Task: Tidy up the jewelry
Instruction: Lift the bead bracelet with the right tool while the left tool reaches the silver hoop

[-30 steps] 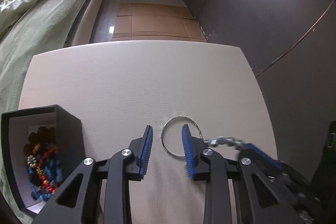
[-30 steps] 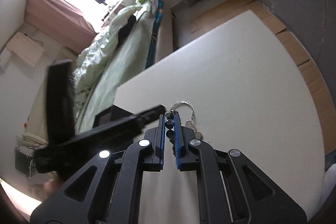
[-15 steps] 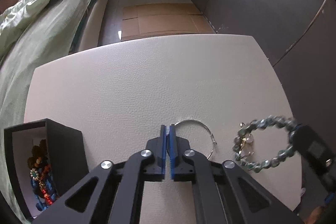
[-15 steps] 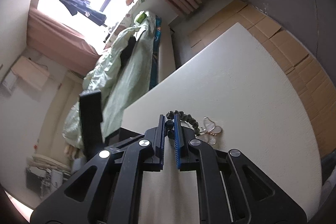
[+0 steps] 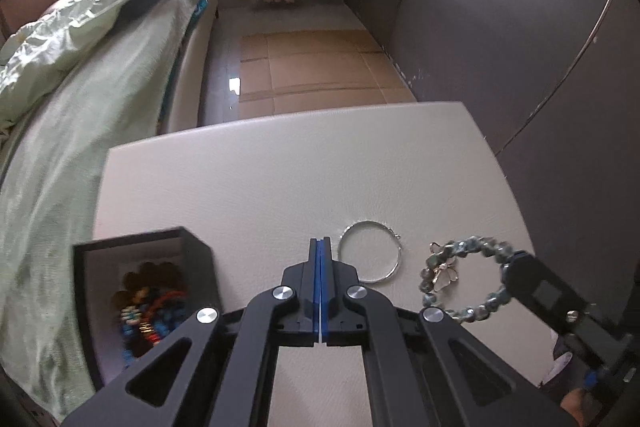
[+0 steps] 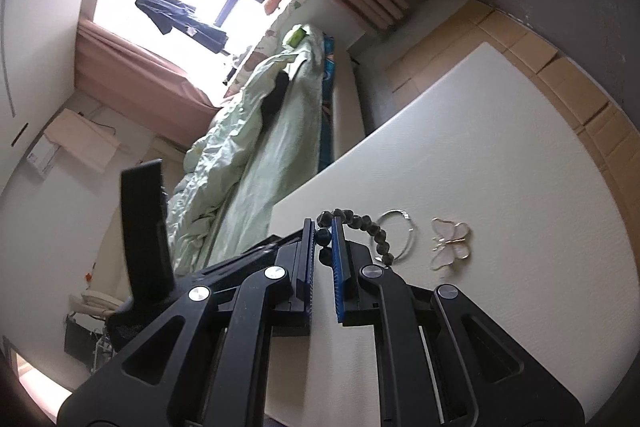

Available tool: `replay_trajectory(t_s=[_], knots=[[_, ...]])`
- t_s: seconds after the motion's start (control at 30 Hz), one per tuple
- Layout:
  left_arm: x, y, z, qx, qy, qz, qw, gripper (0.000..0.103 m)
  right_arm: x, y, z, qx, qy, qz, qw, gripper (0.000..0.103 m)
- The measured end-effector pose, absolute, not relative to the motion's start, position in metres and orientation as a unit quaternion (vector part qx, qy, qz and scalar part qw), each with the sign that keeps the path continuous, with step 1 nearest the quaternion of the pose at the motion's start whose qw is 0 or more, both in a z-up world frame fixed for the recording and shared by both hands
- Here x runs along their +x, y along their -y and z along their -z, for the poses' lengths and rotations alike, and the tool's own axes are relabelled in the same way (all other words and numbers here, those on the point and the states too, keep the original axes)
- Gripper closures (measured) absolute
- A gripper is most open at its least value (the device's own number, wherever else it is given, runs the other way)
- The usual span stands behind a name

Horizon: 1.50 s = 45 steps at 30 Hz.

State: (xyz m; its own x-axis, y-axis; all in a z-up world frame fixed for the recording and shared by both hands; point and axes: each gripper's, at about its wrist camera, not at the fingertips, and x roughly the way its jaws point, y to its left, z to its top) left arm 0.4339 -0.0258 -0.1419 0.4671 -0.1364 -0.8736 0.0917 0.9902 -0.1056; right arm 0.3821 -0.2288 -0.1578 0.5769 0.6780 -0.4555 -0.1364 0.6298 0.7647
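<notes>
Left gripper (image 5: 320, 245) jaws fully together; whether they pinch the silver bangle (image 5: 370, 251) just right of the tips, can't tell. Right gripper (image 6: 325, 227) clamps the beaded bracelet (image 5: 468, 277), butterfly charm (image 6: 450, 242) dangling over the white table (image 5: 280, 163). Black box (image 5: 148, 267) with beads sits left.

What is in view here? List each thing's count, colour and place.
table: one, cream, under everything.
box: one, black, open, table's left edge.
beaded jewelry: a heap, mixed colours, inside the box.
bangle: one, silver, on table, right of the box.
beaded bracelet: one, grey-green, with butterfly charm, held at the right.
bed: one, pale green duvet, left of table.
cardboard: brown sheets, on floor beyond table.
left gripper: black, blue fingers, shut.
right gripper: black, blue fingers, shut on the bracelet.
</notes>
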Motion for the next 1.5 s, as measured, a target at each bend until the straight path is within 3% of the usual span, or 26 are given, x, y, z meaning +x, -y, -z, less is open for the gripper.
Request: replay_trajectory(t_s=[0.47, 0.73, 0.77, 0.8, 0.87, 0.93, 1.03, 1.5], knots=[[0.397, -0.022, 0.077, -0.044, -0.478, 0.06, 0.875, 0.103, 0.369, 0.223, 0.147, 0.372, -0.363, -0.276, 0.809, 0.094], [0.395, -0.033, 0.078, -0.064, -0.482, 0.068, 0.871, 0.103, 0.365, 0.221, 0.141, 0.373, -0.346, -0.263, 0.82, 0.094], [0.397, -0.03, 0.081, -0.066, -0.487, 0.07, 0.868, 0.093, 0.365, 0.223, 0.14, 0.371, -0.344, -0.257, 0.823, 0.094], [0.399, -0.028, 0.084, -0.07, -0.49, 0.075, 0.865, 0.066, 0.364, 0.226, 0.14, 0.37, -0.343, -0.248, 0.827, 0.094], [0.401, -0.021, 0.09, -0.08, -0.489, 0.083, 0.865, 0.031, 0.363, 0.234, 0.141, 0.372, -0.343, -0.232, 0.831, 0.094], [0.403, -0.011, 0.094, -0.076, -0.487, 0.088, 0.866, 0.032, 0.364, 0.24, 0.142, 0.374, -0.343, -0.223, 0.832, 0.094], [0.413, 0.004, 0.107, -0.081, -0.505, 0.103, 0.853, 0.042, 0.366, 0.25, 0.144, 0.373, -0.342, -0.21, 0.836, 0.094], [0.453, 0.068, 0.184, -0.007, -0.545, 0.101, 0.833, 0.044, 0.375, 0.289, 0.155, 0.387, -0.346, -0.175, 0.836, 0.094]])
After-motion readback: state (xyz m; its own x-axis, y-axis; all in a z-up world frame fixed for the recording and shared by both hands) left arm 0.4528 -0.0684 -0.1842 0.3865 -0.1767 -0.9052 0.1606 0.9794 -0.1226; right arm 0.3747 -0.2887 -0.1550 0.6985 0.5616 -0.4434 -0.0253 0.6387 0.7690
